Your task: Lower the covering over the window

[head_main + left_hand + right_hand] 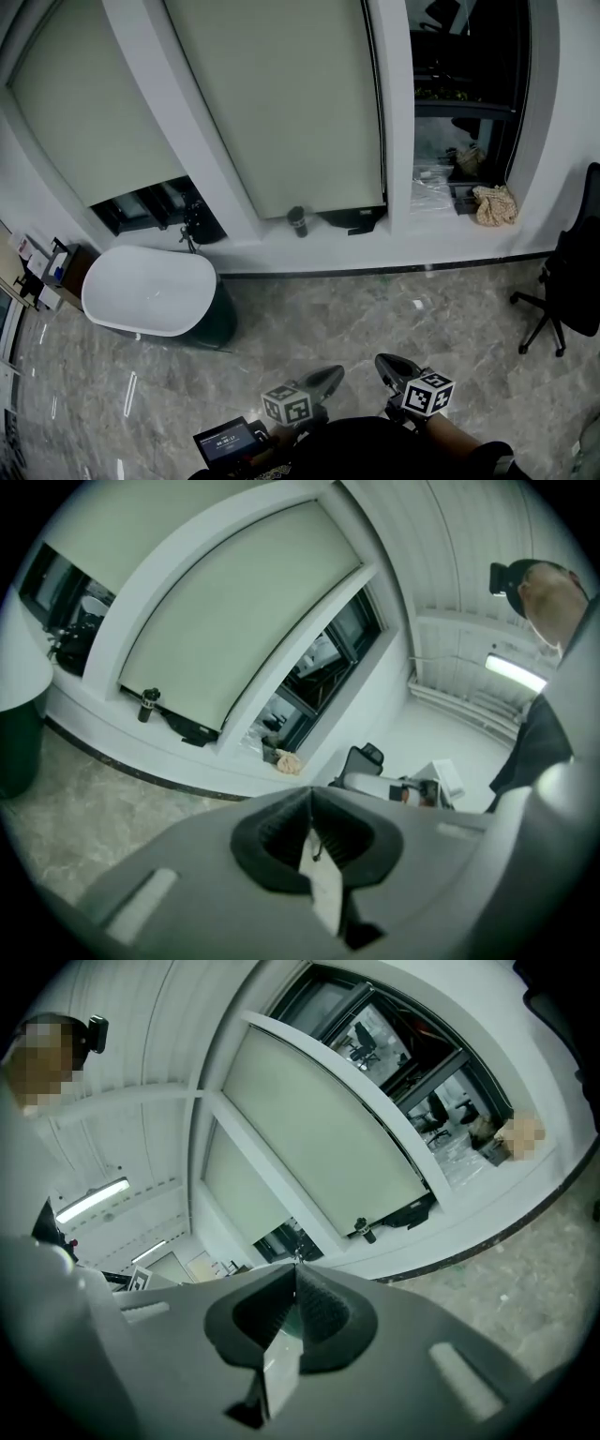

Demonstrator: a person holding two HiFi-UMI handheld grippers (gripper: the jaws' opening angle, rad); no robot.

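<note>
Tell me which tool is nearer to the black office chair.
Right. The right tool sits left of the black office chair; the left tool sits farther left, beside it.

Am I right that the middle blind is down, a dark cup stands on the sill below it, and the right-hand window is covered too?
Not quite: the head view shows the right-hand window uncovered. The middle blind is down, and the dark cup does stand on the sill below it.

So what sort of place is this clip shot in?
Probably an office or showroom interior: roller blinds over tall windows, a black swivel chair on a stone-look floor, and a white freestanding tub.
</note>
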